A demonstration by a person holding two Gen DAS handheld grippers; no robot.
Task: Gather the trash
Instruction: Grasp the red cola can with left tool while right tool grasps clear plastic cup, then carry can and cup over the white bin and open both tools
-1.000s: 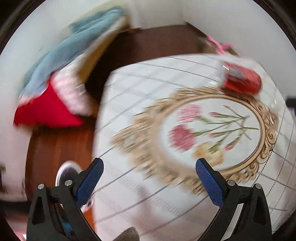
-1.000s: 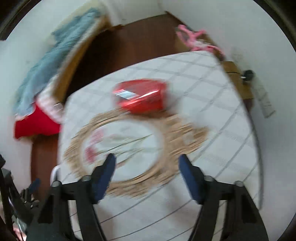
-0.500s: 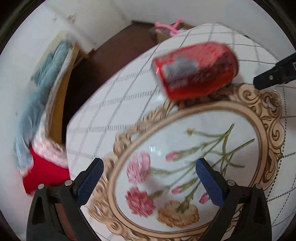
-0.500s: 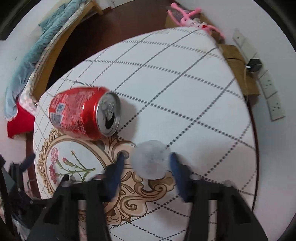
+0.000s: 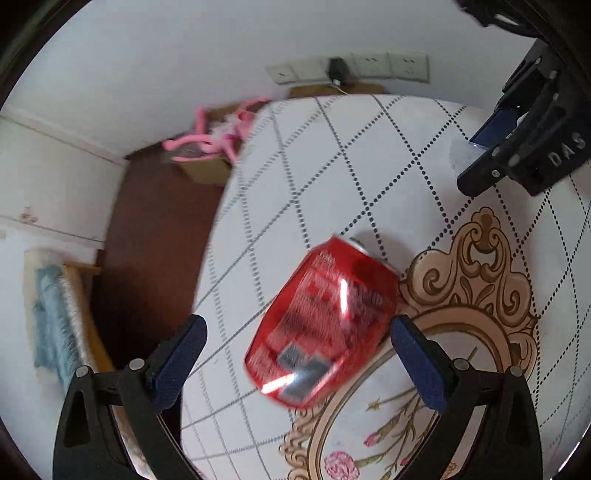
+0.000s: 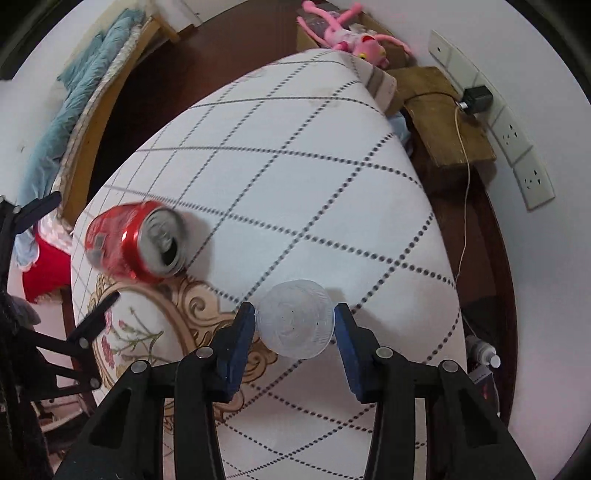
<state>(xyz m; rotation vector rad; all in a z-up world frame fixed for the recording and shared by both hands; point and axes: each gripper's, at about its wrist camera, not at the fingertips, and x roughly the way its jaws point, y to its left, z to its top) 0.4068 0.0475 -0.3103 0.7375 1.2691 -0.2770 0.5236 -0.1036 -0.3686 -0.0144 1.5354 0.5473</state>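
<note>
A red soda can [image 5: 325,325] lies on its side on the white dotted-grid tablecloth [image 5: 332,166], at the edge of its gold floral frame. My left gripper [image 5: 297,325] hangs over the can, open wide, with one finger on each side of it. The can [image 6: 136,242] shows its opened top in the right wrist view, where one of the left gripper's fingers [image 6: 98,312] comes in from the left. My right gripper [image 6: 293,323] is shut on a clear plastic cup [image 6: 295,323], both blue pads against its rim. In the left wrist view that gripper [image 5: 476,155] and the cup [image 5: 460,155] sit at the upper right.
A pink plush toy [image 6: 343,35] lies on a cardboard box behind the table. Wall sockets [image 6: 517,136] with a plugged charger and a wooden stool [image 6: 443,122] stand to the right. A blue blanket [image 6: 74,103] and red cloth [image 6: 44,269] are to the left. The floor is dark brown.
My left gripper rolled and slid across the table until the can lay between its fingers. My right gripper sank and narrowed onto the clear cup.
</note>
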